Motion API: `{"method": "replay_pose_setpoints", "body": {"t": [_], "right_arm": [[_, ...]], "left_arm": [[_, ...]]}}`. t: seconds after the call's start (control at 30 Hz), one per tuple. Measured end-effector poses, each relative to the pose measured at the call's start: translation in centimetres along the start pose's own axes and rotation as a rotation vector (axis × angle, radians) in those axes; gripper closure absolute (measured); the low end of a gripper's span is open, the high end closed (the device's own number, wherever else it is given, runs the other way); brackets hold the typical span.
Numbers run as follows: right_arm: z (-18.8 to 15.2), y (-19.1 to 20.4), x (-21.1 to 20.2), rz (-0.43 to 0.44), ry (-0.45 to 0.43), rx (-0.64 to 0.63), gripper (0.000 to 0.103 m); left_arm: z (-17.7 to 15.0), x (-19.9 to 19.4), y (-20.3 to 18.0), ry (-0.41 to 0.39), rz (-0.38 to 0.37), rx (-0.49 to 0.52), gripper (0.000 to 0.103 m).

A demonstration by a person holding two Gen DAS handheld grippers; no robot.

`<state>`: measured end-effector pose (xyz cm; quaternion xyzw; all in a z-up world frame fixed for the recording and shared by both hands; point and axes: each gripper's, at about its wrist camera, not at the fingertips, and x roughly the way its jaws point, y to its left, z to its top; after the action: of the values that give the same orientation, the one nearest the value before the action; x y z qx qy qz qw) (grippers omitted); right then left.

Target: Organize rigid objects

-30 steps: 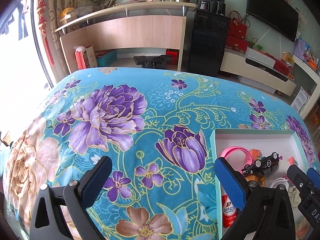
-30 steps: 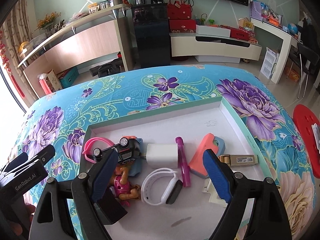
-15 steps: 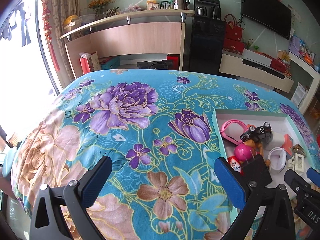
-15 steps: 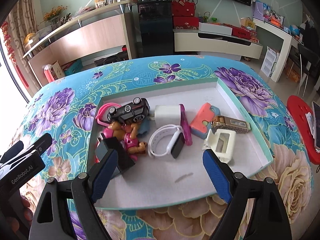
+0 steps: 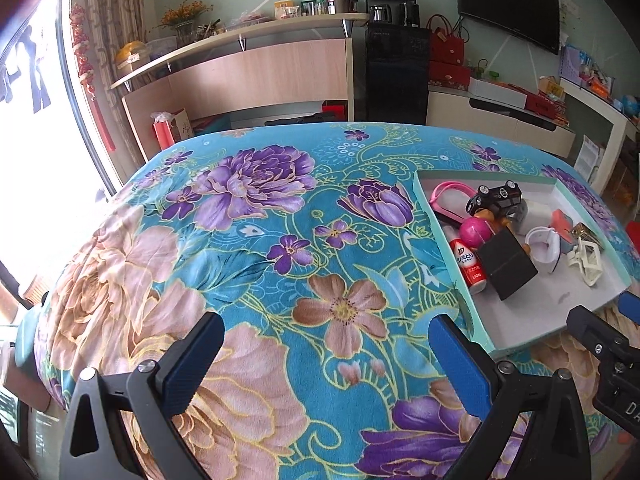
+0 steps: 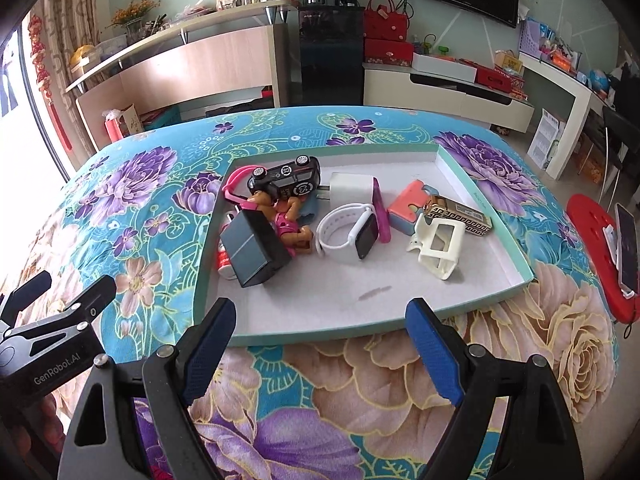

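Right gripper [image 6: 322, 342] near the bottom edge, blue fingers [image 6: 434, 354] spread wide, nothing between them, hovering over floral cloth [image 6: 360, 380] just short of the tray's [image 6: 320, 332] near rim. In the tray: black toy car [image 6: 286, 178] far left, black box [image 6: 252, 250] tilted beside a pink figure [image 6: 286, 222], white smartwatch [image 6: 346, 232] in the middle, cream clip [image 6: 438, 244] to the right. Left gripper [image 6: 52, 320] at far left.

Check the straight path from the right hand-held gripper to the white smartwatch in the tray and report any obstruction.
Only the tray's near wall lies between the open right hand-held gripper and the white smartwatch; beyond it is bare tray floor.
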<state>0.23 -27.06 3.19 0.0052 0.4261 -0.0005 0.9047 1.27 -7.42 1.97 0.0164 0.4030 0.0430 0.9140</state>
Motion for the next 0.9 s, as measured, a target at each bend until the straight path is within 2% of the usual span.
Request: {"method": "replay_pose_setpoints", "body": {"t": [0.23,0.4,0.57,0.67,0.9], "right_arm": [[-1.3,1.1,0.0,-0.003,0.023,-0.035,0.016],[-2.2,1.1,0.3,0.0,0.054,-0.012,0.016],[-2.8,1.0,0.5,-0.01,0.039,0.014,0.016],[-2.9,1.0,0.5,-0.038,0.028,0.012,0.016],[-3.0,0.6,0.7,-0.05,0.028,0.038,0.016]], "left_arm": [[-1.3,-0.9,0.4,-0.001,0.054,0.022,0.0],[-2.2,-0.9,0.8,0.018,0.064,0.018,0.0],[-2.9,-0.4,1.1,0.042,0.085,-0.004,0.0],[-3.0,0.2,1.6,0.067,0.081,-0.024,0.0],[-3.1,0.3,2.4,0.07,0.067,-0.065,0.0]]}}
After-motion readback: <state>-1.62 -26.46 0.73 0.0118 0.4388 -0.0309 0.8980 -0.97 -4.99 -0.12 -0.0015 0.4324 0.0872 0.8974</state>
